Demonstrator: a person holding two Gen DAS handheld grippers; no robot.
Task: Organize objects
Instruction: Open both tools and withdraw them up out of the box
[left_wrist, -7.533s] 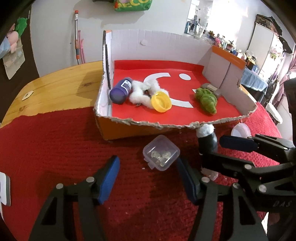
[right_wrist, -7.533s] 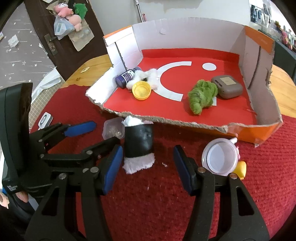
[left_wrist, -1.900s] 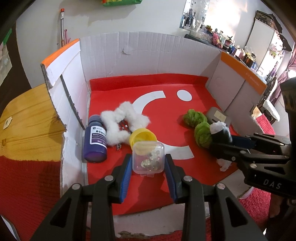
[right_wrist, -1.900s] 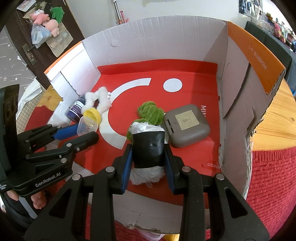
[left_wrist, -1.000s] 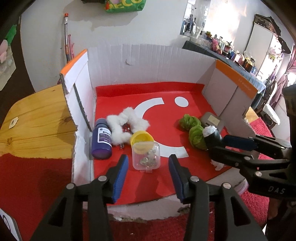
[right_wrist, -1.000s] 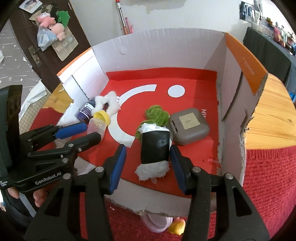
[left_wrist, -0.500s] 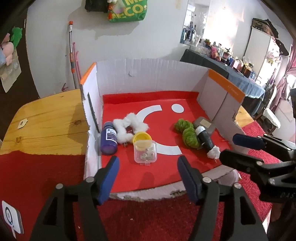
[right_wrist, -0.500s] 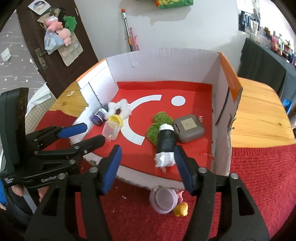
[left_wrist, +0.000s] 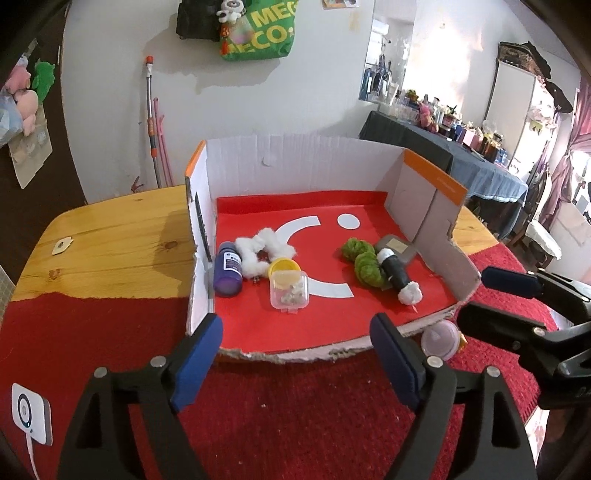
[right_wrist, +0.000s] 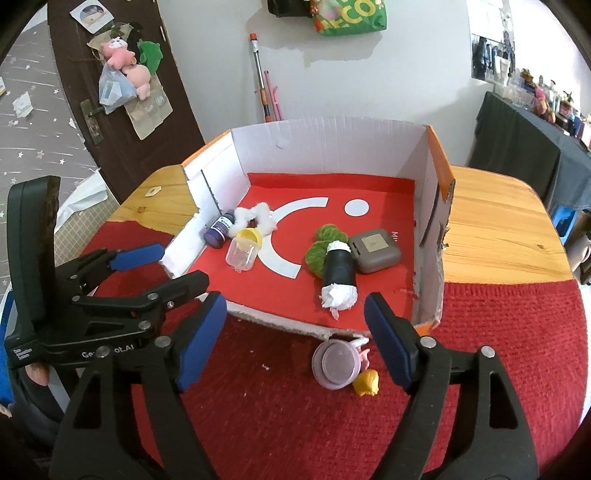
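Note:
A cardboard box (left_wrist: 295, 162) (right_wrist: 325, 144) with a red floor stands on the table. Inside lie a clear plastic case (left_wrist: 289, 294) (right_wrist: 242, 254), a black roll with white ends (left_wrist: 397, 273) (right_wrist: 338, 275), a purple bottle (left_wrist: 227, 269) (right_wrist: 219, 228), white fluff (left_wrist: 258, 251), a yellow cap (left_wrist: 282, 266), a green fuzzy toy (left_wrist: 364, 260) (right_wrist: 321, 247) and a grey case (right_wrist: 375, 250). My left gripper (left_wrist: 295, 363) hangs in front of the box, its jaws opening with nothing between them. My right gripper (right_wrist: 291, 339) is likewise opening and empty, near the box's torn front edge.
A pink lidded cup (right_wrist: 336, 363) (left_wrist: 439, 339) and a small yellow toy (right_wrist: 366, 383) lie on the red cloth (right_wrist: 498, 350) just outside the box. A white device (left_wrist: 31, 413) sits at the cloth's left. Wooden tabletop (left_wrist: 110, 243) flanks the box.
Both grippers let go of the clear case and the black roll inside the box, opened wider, and drew back and up to in front of the box.

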